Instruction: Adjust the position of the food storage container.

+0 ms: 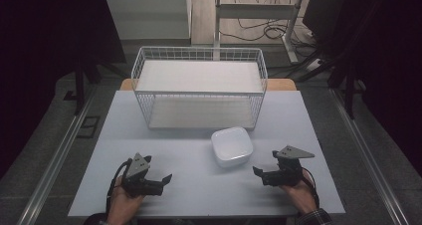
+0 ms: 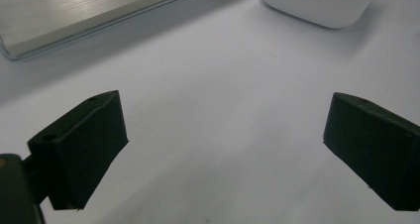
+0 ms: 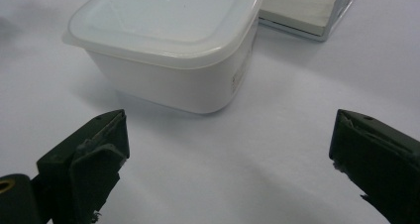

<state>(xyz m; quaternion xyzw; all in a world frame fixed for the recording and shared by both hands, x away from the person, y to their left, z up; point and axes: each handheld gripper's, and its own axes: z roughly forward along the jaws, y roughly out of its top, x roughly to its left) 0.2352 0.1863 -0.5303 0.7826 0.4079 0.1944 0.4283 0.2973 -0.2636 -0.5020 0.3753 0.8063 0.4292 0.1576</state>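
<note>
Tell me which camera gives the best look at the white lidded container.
The right gripper view: the white container sits close, showing its lid, rim and side wall. The high view shows it whole but small, in front of the wire rack. The left gripper view catches one corner of it.

One white lidded container [image 1: 232, 146] and one white wire rack [image 1: 199, 87] were counted on one table [image 1: 199, 185]. Two grippers were present: left [image 1: 166, 178], right [image 1: 258, 171].
</note>
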